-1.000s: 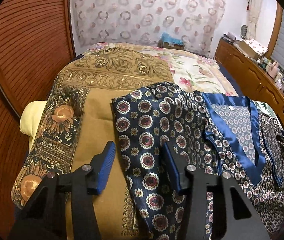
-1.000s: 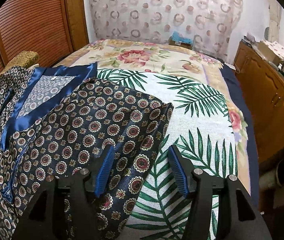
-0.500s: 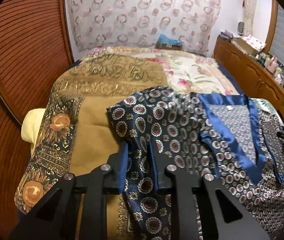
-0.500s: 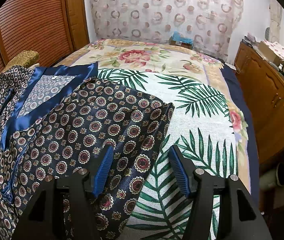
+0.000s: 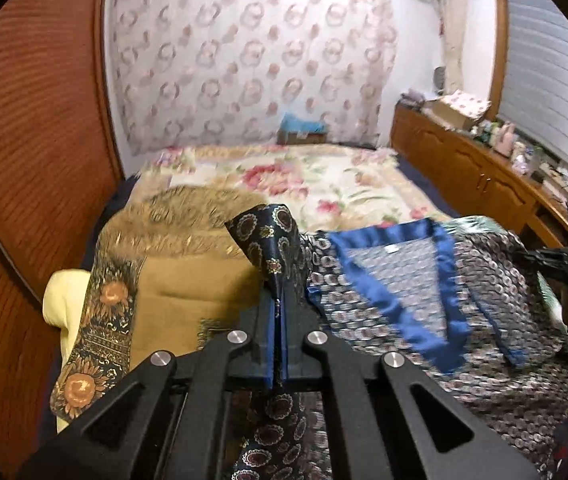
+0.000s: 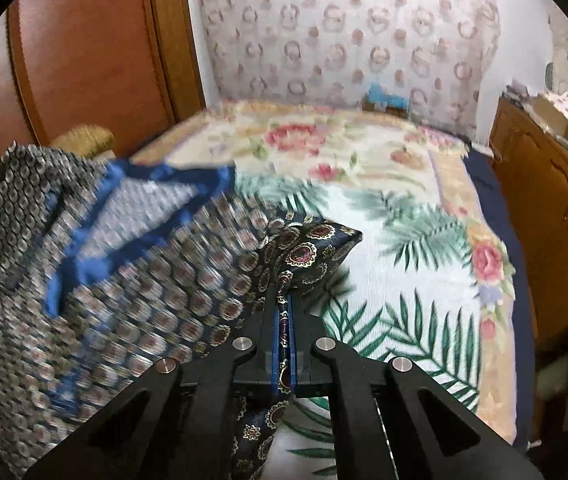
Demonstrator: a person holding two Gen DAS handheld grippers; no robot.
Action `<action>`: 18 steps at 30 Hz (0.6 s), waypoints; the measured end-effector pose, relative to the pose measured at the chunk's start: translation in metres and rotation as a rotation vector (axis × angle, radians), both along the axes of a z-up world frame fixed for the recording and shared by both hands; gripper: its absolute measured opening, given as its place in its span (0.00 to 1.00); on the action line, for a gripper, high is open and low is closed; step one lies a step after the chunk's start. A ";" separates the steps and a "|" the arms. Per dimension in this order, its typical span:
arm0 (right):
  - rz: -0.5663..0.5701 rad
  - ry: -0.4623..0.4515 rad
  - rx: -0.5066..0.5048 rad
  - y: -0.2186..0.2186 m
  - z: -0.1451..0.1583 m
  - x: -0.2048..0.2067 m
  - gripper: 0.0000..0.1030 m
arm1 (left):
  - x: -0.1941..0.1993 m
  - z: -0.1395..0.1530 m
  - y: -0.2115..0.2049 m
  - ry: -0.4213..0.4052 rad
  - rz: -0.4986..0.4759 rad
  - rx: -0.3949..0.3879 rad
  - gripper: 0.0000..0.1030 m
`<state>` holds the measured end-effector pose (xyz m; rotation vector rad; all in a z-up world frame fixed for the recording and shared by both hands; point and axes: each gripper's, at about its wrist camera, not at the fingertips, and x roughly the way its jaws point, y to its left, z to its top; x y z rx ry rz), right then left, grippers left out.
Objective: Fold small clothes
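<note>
Both tools [image 5: 279, 304] [image 6: 283, 300] have just closed on lifted shirt [image 5: 384, 280] corners, bedspread [image 6: 404, 220] beyond.

A bed [image 6: 416, 216] with floral cover carries a patterned garment [image 5: 424, 280] and a brown blanket [image 5: 188, 280].

Our navy satin top [image 5: 396, 280] with medallion print and blue-trimmed V neckline, spread face-up across the bed, we see both lower corners pinched and raised off the bedspread, one corner [image 5: 272, 236] peaked at left, the other [image 6: 316, 248] bunched at right
</note>
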<state>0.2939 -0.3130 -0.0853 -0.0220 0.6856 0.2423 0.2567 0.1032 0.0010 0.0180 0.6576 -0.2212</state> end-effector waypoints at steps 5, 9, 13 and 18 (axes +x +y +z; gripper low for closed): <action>0.022 -0.085 0.020 0.007 0.030 -0.039 0.03 | -0.029 0.017 -0.008 -0.048 -0.038 -0.010 0.03; 0.036 -0.133 0.029 0.014 0.049 -0.075 0.03 | -0.059 0.027 -0.010 -0.080 -0.056 -0.028 0.03; 0.059 -0.175 0.039 0.014 0.061 -0.118 0.03 | -0.096 0.030 -0.005 -0.105 -0.063 -0.041 0.03; 0.065 -0.202 0.063 0.017 0.065 -0.174 0.03 | -0.145 0.028 0.008 -0.125 -0.049 -0.052 0.03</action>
